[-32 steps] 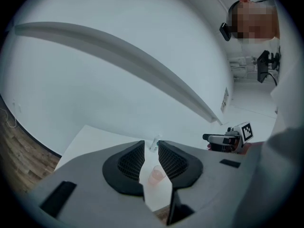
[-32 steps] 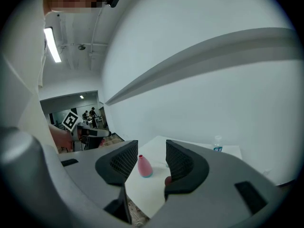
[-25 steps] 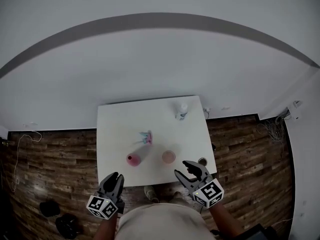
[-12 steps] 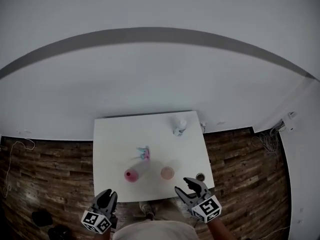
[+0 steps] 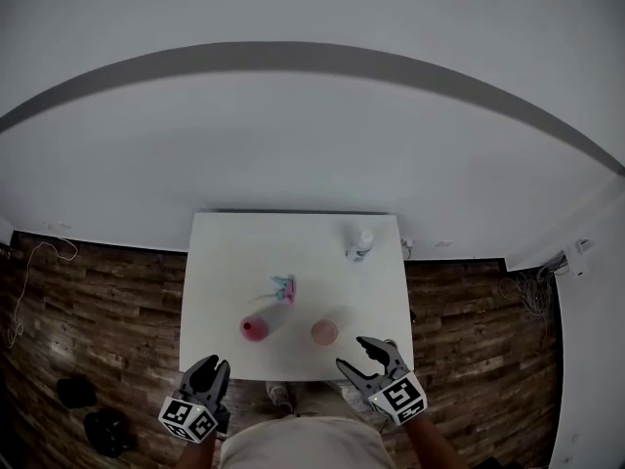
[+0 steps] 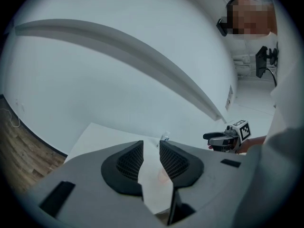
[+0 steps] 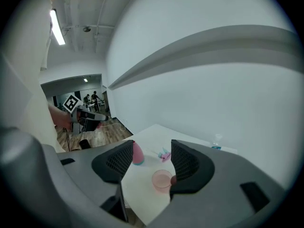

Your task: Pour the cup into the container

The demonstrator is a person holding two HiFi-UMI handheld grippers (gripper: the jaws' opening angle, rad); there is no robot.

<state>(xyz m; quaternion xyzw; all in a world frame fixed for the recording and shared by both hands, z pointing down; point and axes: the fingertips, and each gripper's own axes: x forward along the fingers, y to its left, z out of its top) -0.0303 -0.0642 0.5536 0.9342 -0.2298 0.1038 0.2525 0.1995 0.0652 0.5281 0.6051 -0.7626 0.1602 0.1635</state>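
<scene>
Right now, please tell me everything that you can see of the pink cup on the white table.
The pink cup is a small round translucent tumbler, plastic by its look. It stands upright, mouth open, near the front edge of the white table, right of the pink container. Its contents I cannot tell. Nothing touches it: the right gripper hovers short of it; its jaws have just been opening, and the cup is ahead of them, not between them.

No legible text or labels anywhere.
</scene>
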